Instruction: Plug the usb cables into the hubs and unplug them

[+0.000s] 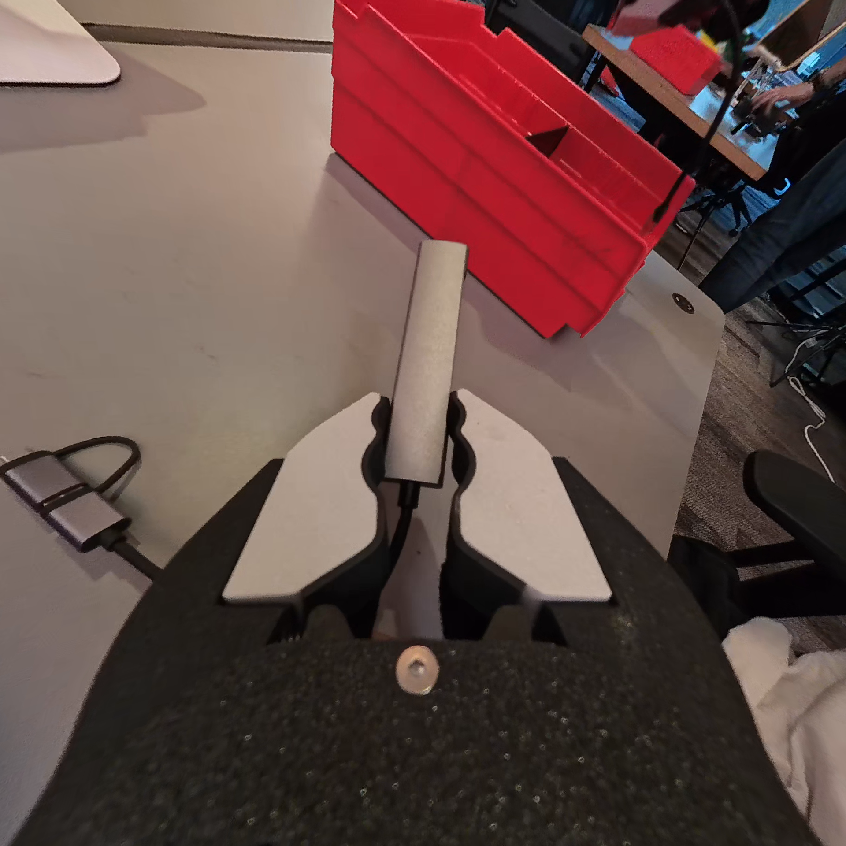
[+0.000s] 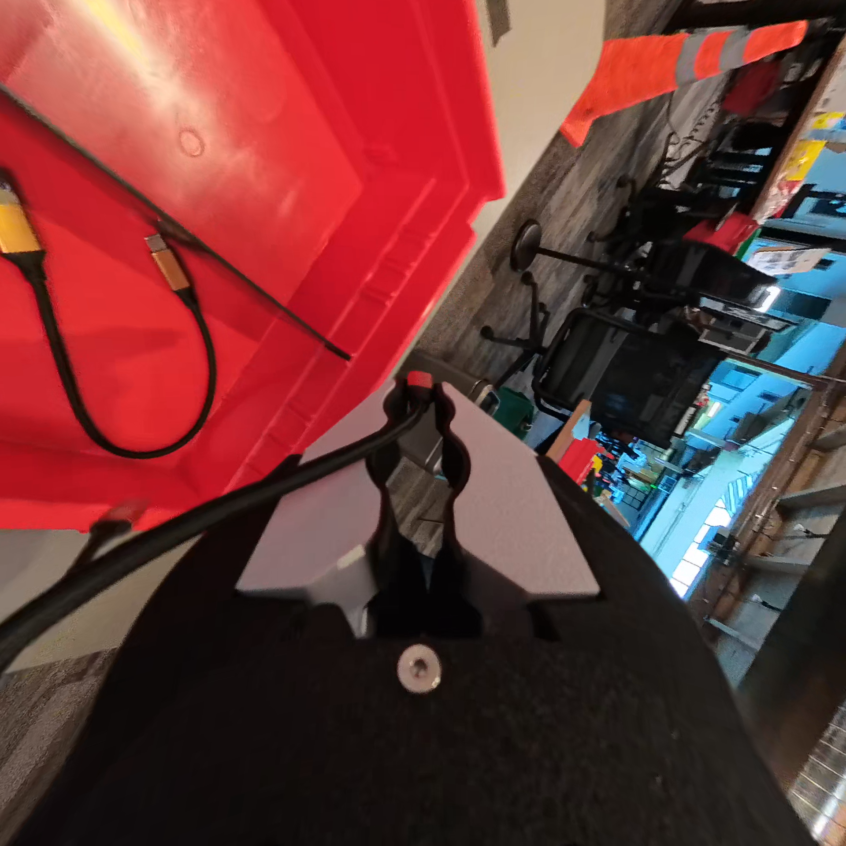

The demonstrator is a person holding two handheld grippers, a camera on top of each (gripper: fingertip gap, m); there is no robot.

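Note:
My left gripper (image 1: 419, 403) is shut on a long grey USB hub (image 1: 428, 361). It holds the hub above the table, pointing away, with the hub's black cable (image 1: 403, 517) running back between the fingers. My right gripper (image 2: 419, 393) is shut on a black USB cable with a red plug (image 2: 419, 379). The plug tip sticks out past the fingertips and the cable trails off to the lower left. The view is tilted beside the red bin (image 2: 256, 137). A short black cable with orange plugs (image 2: 169, 270) lies inside the bin.
The red bin (image 1: 480, 151) stands on the grey table (image 1: 183, 274) beyond the hub. A second grey hub with a looped black cable (image 1: 64, 499) lies at the table's left. A monitor foot (image 1: 50, 50) is at far left. Chairs and an orange cone (image 2: 664, 59) stand off the table. The left gripper's tips are roughly 35 cm from the right gripper's.

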